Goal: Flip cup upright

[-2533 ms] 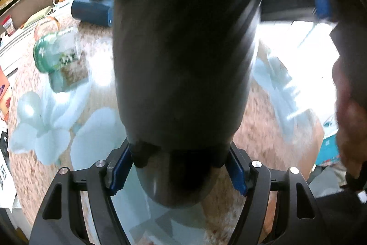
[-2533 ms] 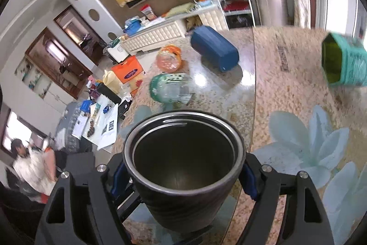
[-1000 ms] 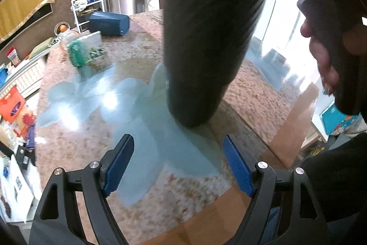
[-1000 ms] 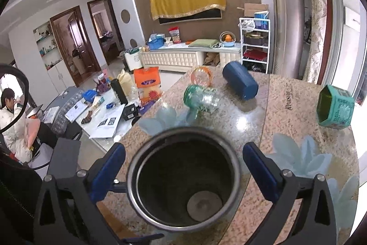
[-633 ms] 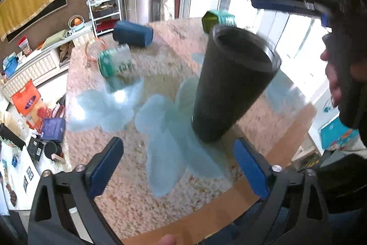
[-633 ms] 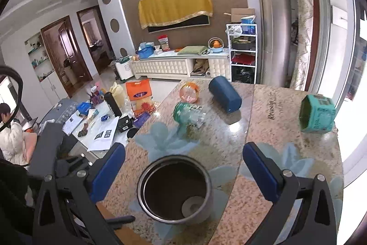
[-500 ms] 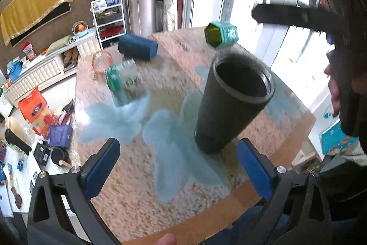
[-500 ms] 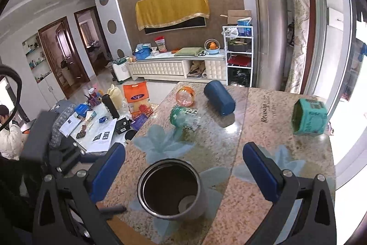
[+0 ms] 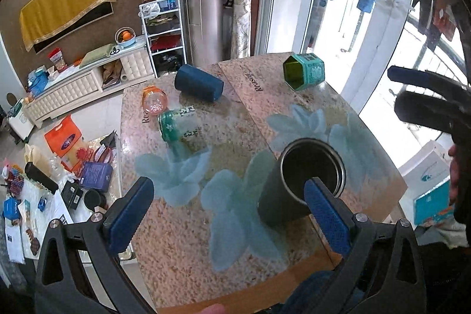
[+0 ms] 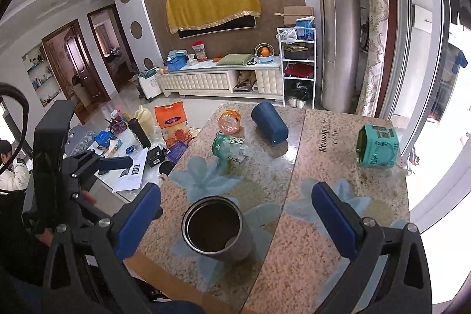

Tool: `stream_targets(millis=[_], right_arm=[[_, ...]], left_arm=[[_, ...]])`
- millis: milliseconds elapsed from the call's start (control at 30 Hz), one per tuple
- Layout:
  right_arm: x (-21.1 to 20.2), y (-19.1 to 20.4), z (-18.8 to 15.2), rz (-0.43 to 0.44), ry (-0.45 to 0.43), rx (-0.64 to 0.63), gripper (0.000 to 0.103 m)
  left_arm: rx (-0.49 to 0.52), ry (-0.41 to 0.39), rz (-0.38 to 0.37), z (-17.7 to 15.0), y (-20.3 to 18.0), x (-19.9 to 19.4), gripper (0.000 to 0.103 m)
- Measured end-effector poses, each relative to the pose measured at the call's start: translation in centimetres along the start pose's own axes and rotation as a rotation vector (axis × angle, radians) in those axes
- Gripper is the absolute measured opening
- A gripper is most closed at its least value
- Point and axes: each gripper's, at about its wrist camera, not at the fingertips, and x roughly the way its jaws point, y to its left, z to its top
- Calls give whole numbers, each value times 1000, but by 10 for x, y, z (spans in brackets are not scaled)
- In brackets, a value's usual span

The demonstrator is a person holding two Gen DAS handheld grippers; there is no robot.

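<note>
both grippers, left (image 9: pixel 228 212) and right (image 10: pixel 240 217), now raised off upright cup (image 10: pixel 216 228), fingers spread, empty

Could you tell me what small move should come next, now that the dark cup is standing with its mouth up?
Probably just draw both grippers a little further back and stop. The cup stands upright on the table with its opening facing up, and neither the left gripper nor the right gripper touches it; both are open. The flip looks finished, so any closer move only risks knocking it.
</note>
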Motion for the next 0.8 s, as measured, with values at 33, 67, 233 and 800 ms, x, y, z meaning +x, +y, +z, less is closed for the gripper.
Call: stream_targets(millis=[33, 67, 233, 800], right_arm=[[0, -1, -1, 0, 4, 0, 103], [1, -2, -1, 0, 6, 0, 103], [4, -8, -6, 10, 34, 7, 103], [-3, -11, -16, 4, 51, 29, 103]], left_arm=[[-6, -3, 1, 3, 0, -1, 103], [-12, -4, 3, 5, 0, -1, 103], [-53, 2, 11, 17, 3, -1, 103], [-75, 66, -24, 29, -9, 5, 103]])
